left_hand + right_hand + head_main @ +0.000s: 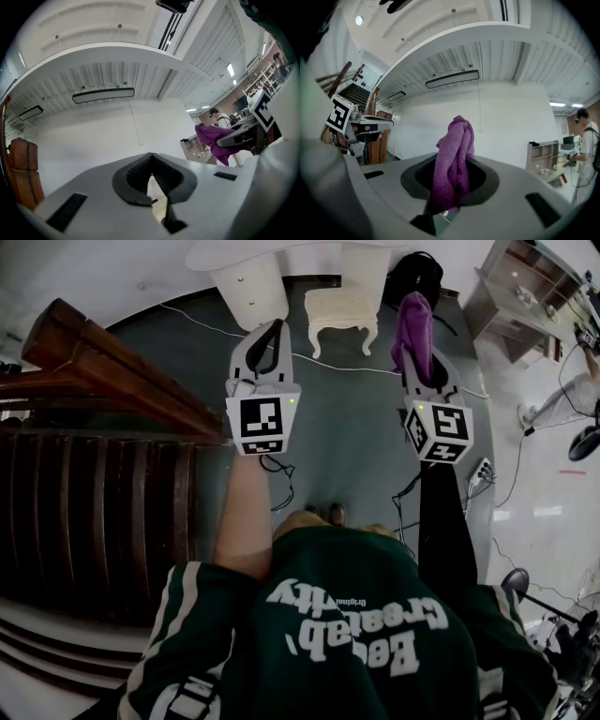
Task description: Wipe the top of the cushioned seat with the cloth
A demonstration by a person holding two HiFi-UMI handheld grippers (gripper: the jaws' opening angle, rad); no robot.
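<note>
I saw both held forward: left gripper (276, 327) jaws together, empty; right gripper (419, 360) clamped on bunched purple terry cloth (452, 159); cream cushioned stool (341, 305) in head view only.

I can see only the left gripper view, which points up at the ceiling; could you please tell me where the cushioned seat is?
Observer: In the head view, the cushioned seat stands on the floor ahead of the person.
Operator: Thank you. Is the purple cloth properly gripped?
Observer: Yes. The right gripper view shows the right gripper shut on the cloth, which sticks up bunched from between the jaws.
Operator: Is the cloth touching the seat yet?
Observer: No. In the head view the cloth is held in the air, apart from the seat and to its right in the picture.
</note>
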